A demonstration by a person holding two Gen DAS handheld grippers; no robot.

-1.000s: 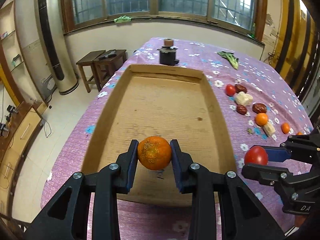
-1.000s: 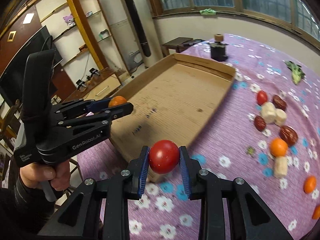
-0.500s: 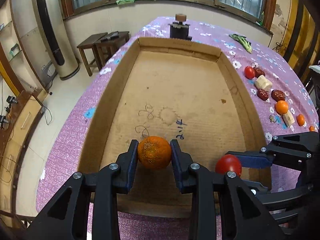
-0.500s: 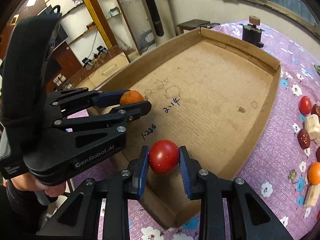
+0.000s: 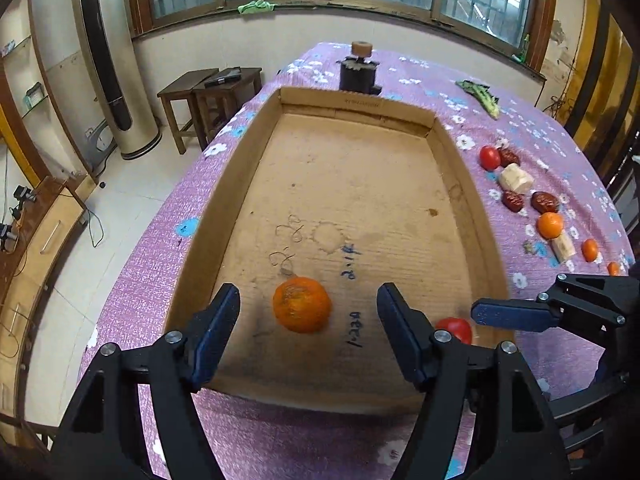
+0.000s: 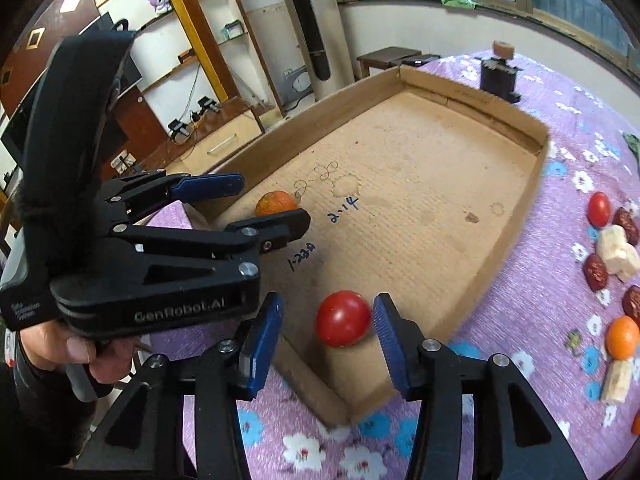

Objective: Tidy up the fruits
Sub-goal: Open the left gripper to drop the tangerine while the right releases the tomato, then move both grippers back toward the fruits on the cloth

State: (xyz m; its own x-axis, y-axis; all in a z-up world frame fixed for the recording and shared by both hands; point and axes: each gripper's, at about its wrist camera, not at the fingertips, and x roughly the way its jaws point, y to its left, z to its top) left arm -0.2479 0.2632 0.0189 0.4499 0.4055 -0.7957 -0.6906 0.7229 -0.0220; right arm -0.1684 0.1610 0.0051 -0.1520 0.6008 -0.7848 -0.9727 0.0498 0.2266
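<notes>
Two fruits lie now inside the cardboard tray [image 5: 224, 216], both near its close end. The orange [image 5: 302, 305] sits on the tray floor, beside some handwritten numbers, and the left gripper [image 5: 308, 330] hangs over it. Its jaws have just been opening; they stand wide apart, and the orange is between them but clear of both blue pads. The red tomato [image 6: 343, 323] is in the near corner of the tray, at the side where the loose fruits are. The right gripper [image 6: 328, 346] is over it, and its jaws have also just been opening. There is a clear gap between the tomato and one pad; the other pad is very close to it, and I cannot tell if it touches. The tomato looks a little blurred.

The tray rests on a table with a purple flowered cloth [image 5: 132, 280]. On the cloth beside the tray, well apart from both grippers, lies a row of other things: a second tomato [image 5: 489, 157], dark red dates [image 5: 545, 201], pale banana pieces [image 5: 516, 178] and some small oranges [image 5: 550, 225]. A green vegetable [image 5: 480, 96] lies farther away, and a dark small device [image 5: 359, 73] stands just behind the far wall of the tray. In the right wrist view a hand [image 6: 76, 354] holds the handle of the left gripper.
</notes>
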